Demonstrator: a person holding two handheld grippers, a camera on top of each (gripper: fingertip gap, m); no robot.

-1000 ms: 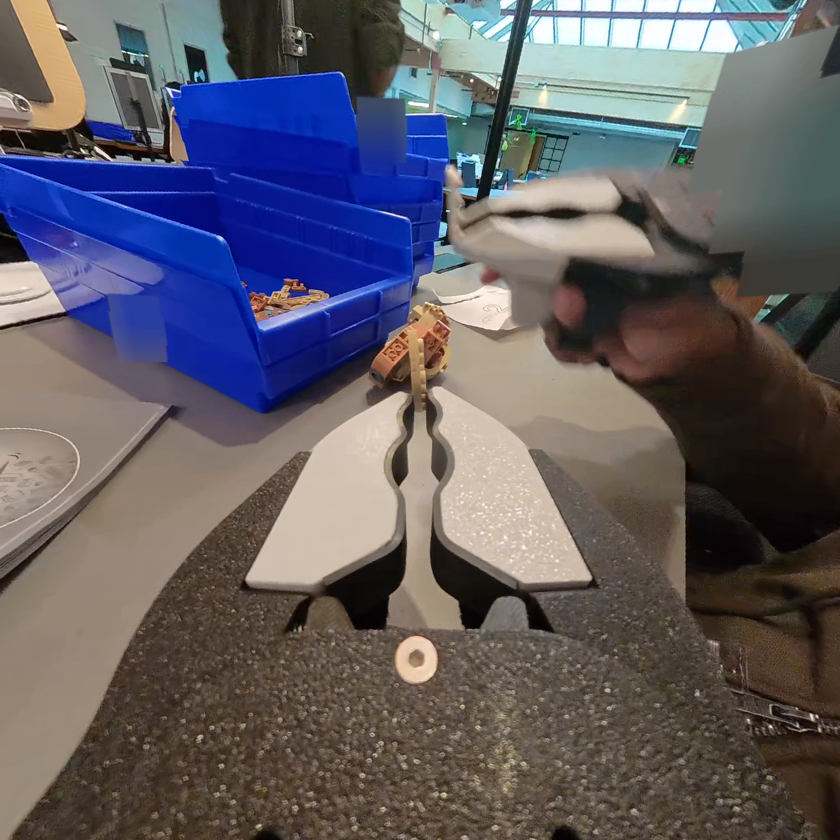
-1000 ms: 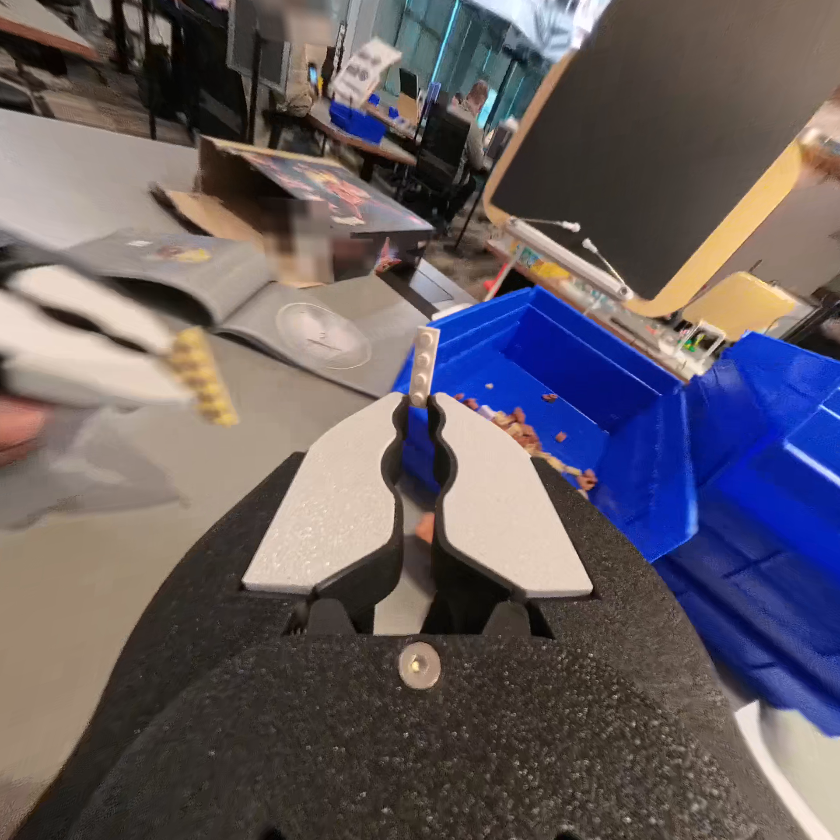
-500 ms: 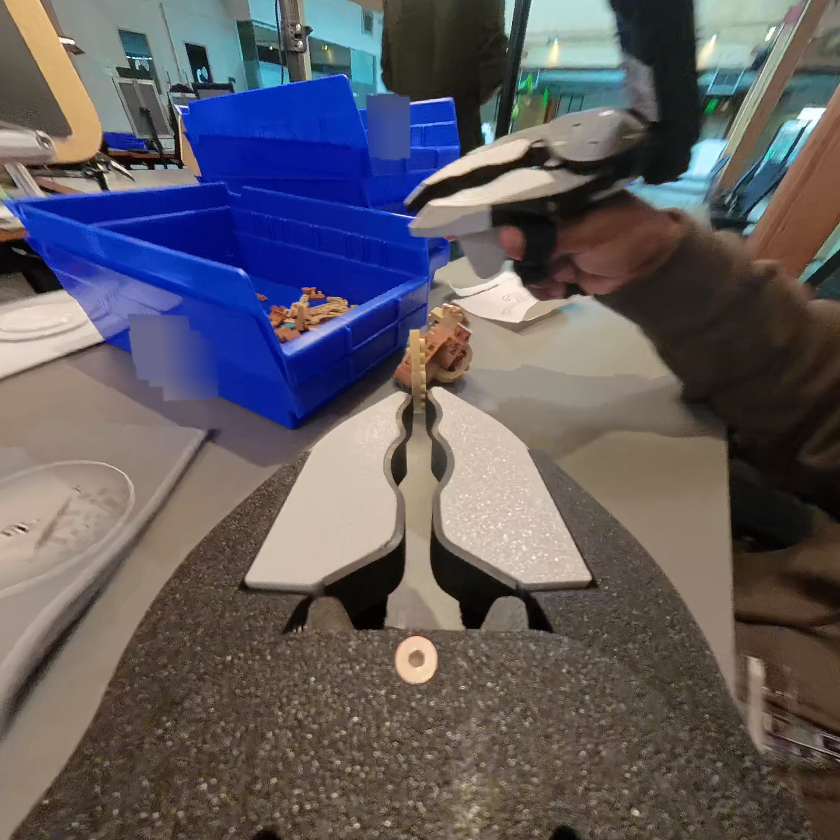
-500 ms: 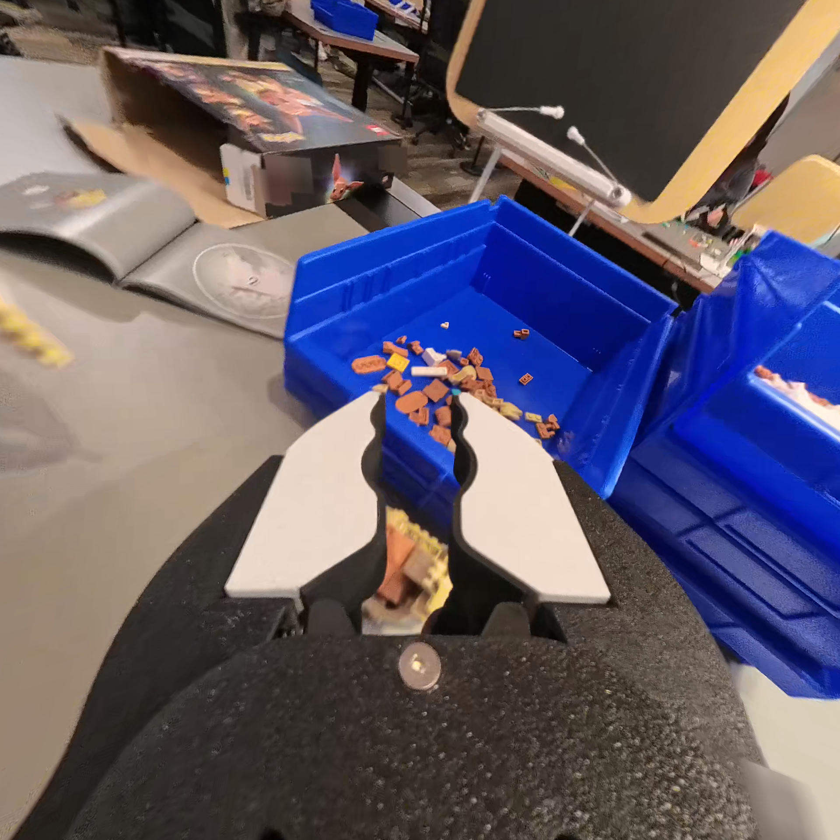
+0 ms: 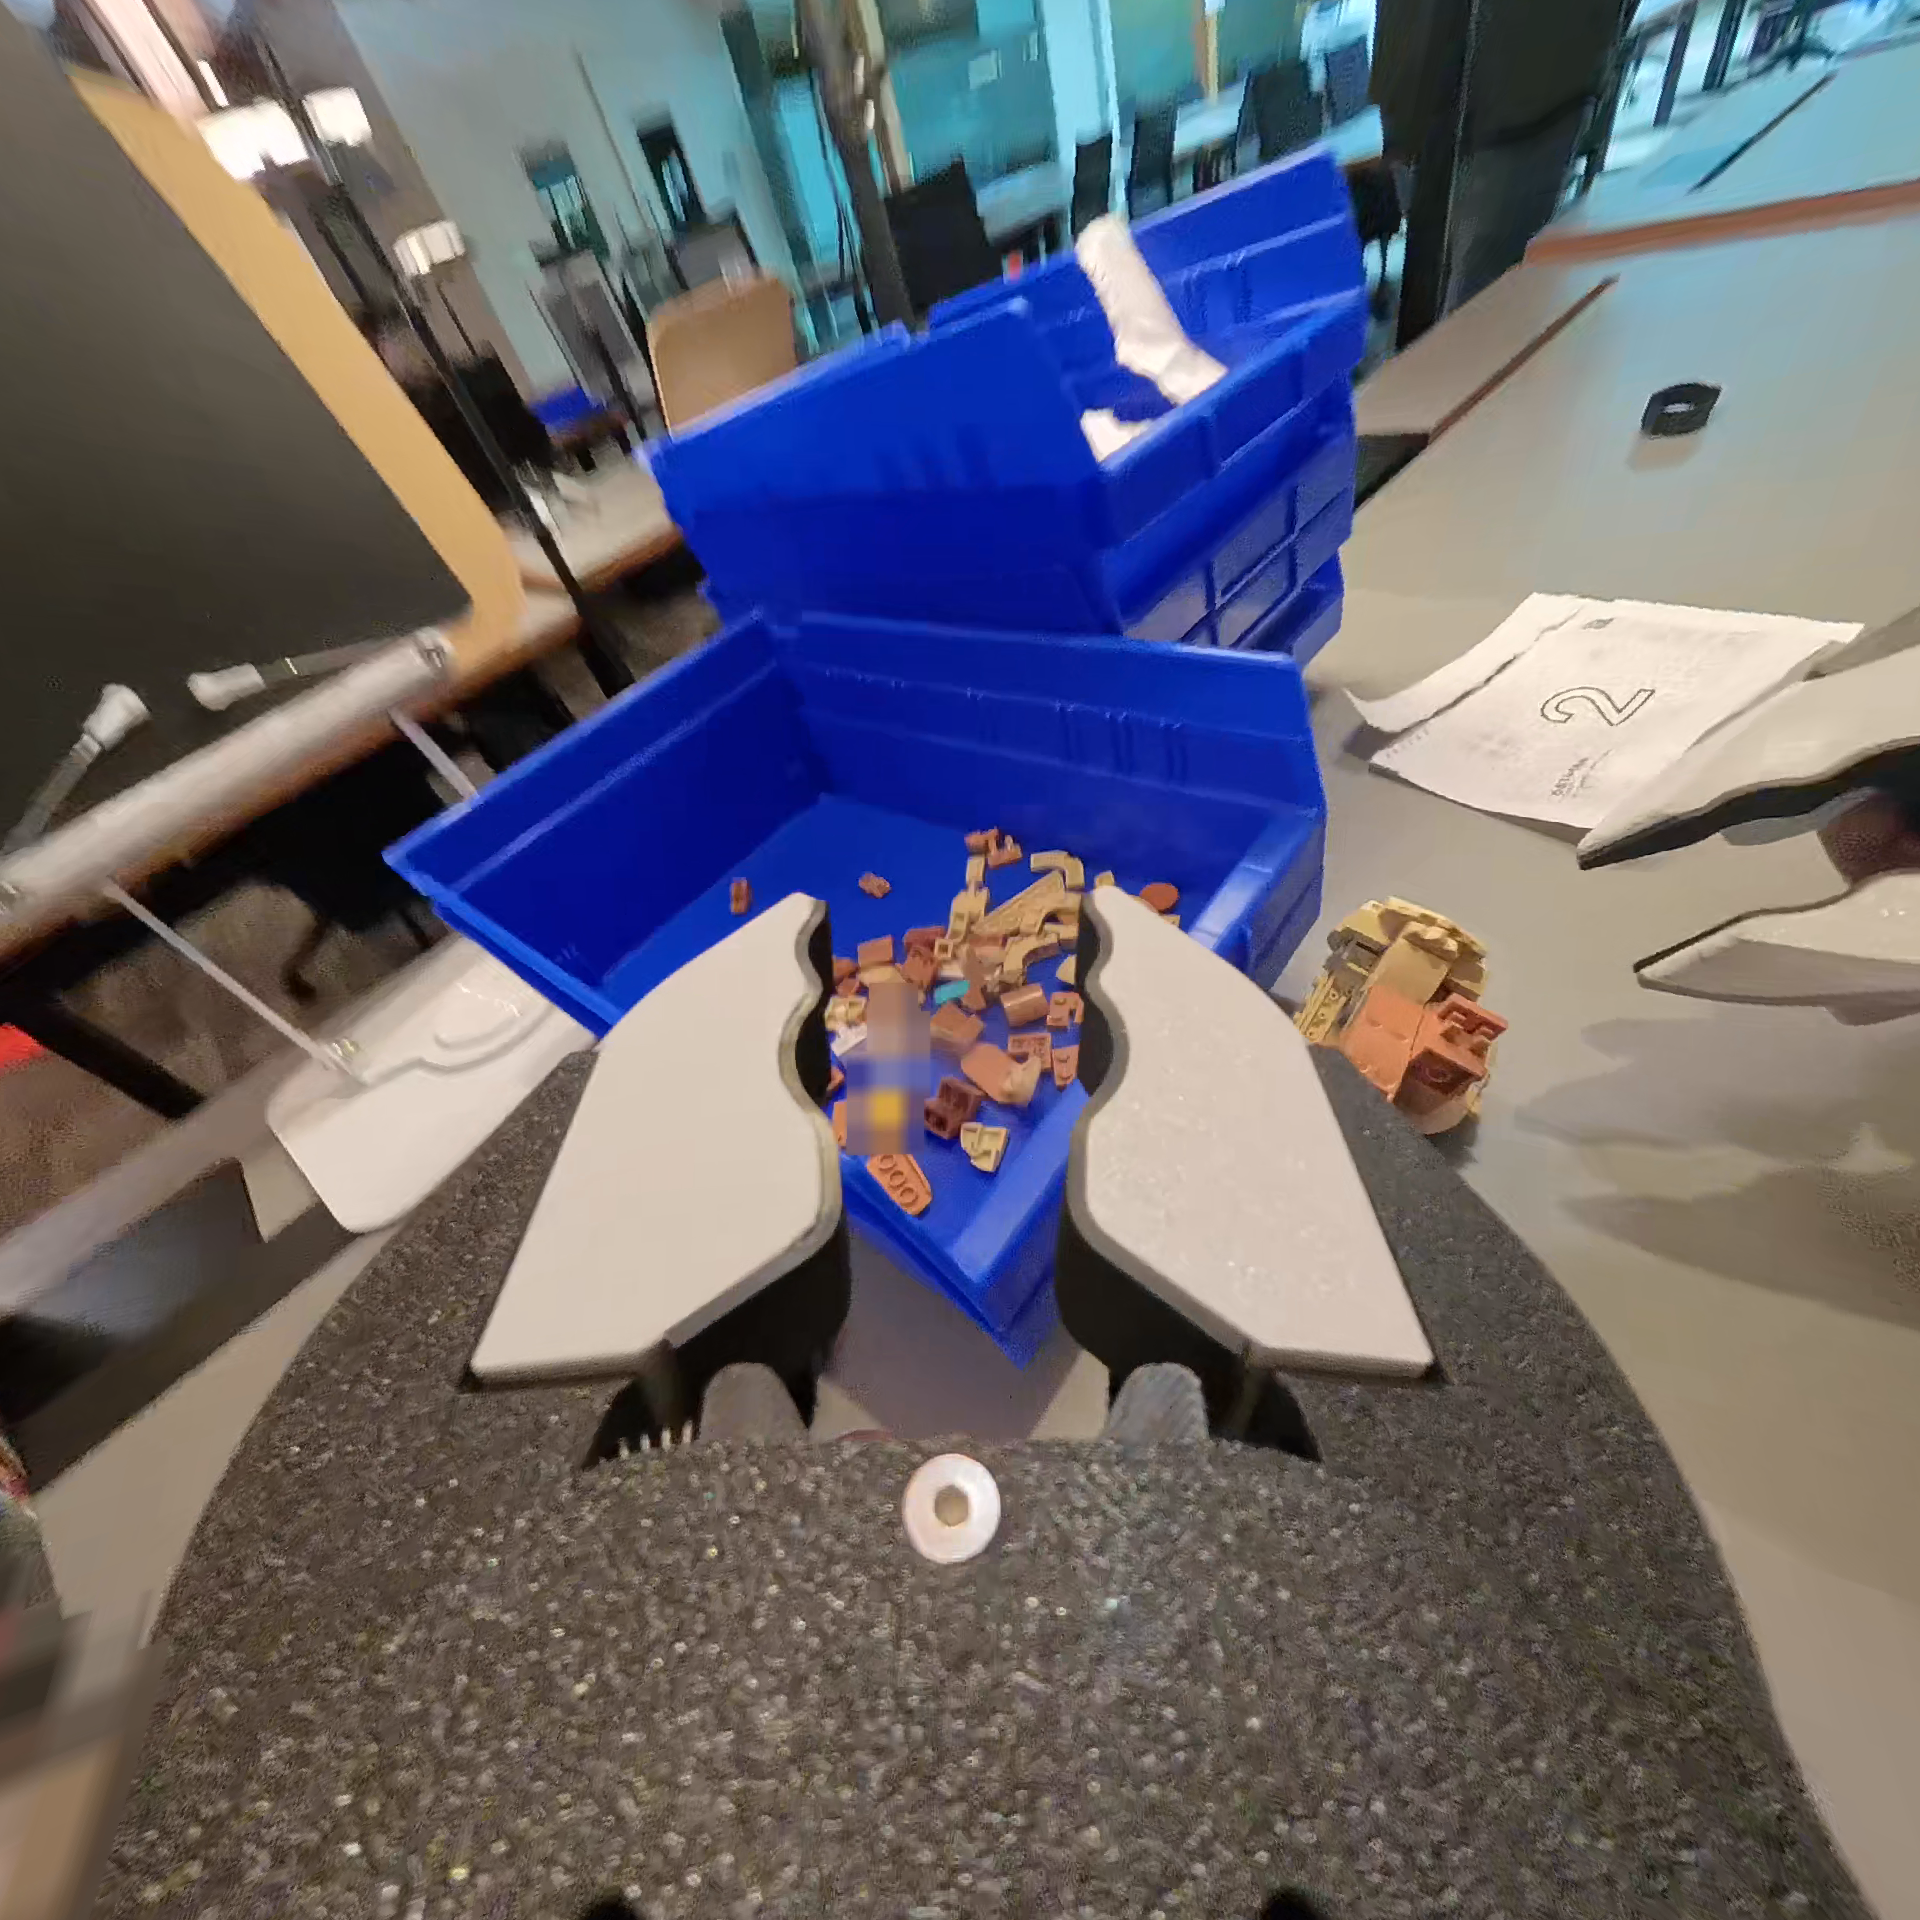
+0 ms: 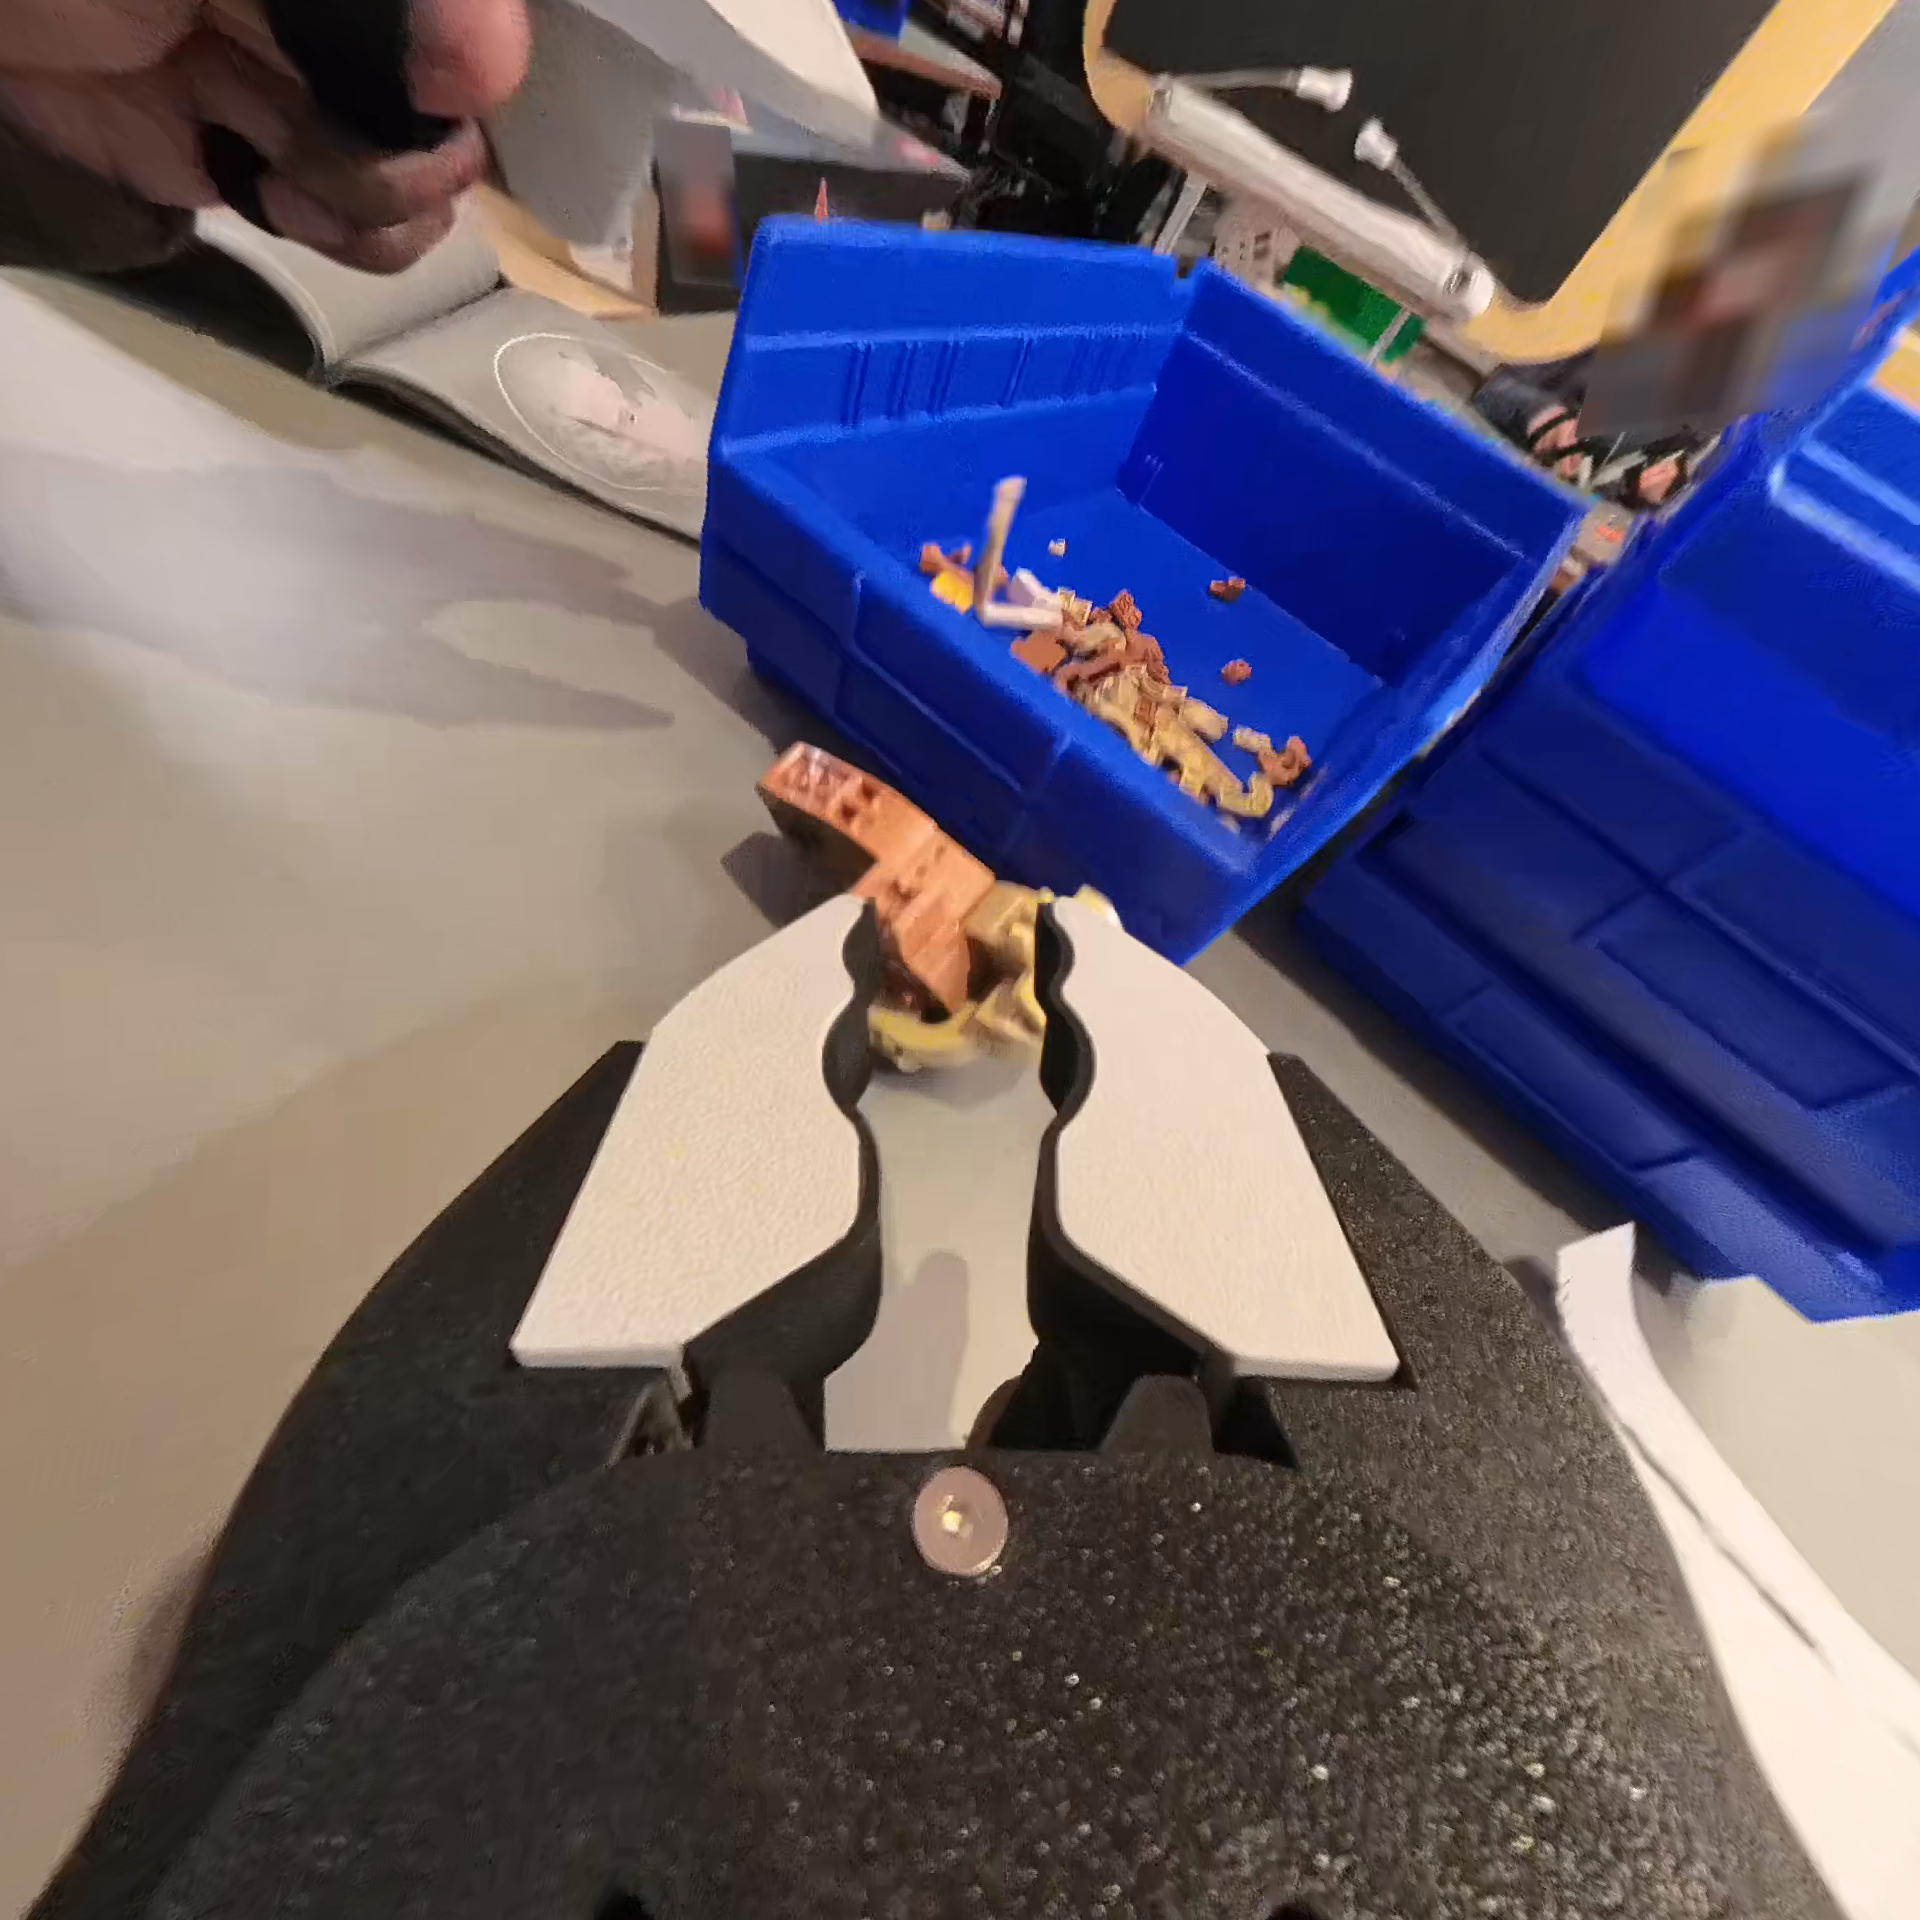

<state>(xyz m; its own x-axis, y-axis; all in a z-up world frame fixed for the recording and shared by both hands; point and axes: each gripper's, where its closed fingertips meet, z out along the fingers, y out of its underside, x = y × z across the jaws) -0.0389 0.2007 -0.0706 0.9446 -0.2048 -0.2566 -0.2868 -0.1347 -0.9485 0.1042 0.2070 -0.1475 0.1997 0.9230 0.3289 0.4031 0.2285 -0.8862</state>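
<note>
Brick model (image 6: 914, 904), a brown and tan lump, lies on the grey table (image 6: 312, 935) just outside the blue bin (image 5: 623, 810), by its near corner. The right gripper (image 6: 951, 925) is the nearest claw. In its own view the lump shows between its fingertips, but the left wrist view shows this claw spread and raised, clear of the model, with nothing between its fingers. The left gripper (image 5: 951, 914) hangs over the bin's open front, also spread wide and bare. Loose bricks (image 5: 997, 997) lie heaped on the bin floor beneath it.

Judged from its shape, the model is knobbly and uneven. A sound hold would put the pads square on its flatter brown block rather than on the rounded tan end, which could twist out or shed pieces. It sits close to the bin wall, so the side away from the bin gives more room.

Behind the bin stand stacked bins (image 5: 935, 468). To the right of the bin lies a printed sheet (image 5: 1558, 707), and to its left an open booklet (image 6: 540, 384).
</note>
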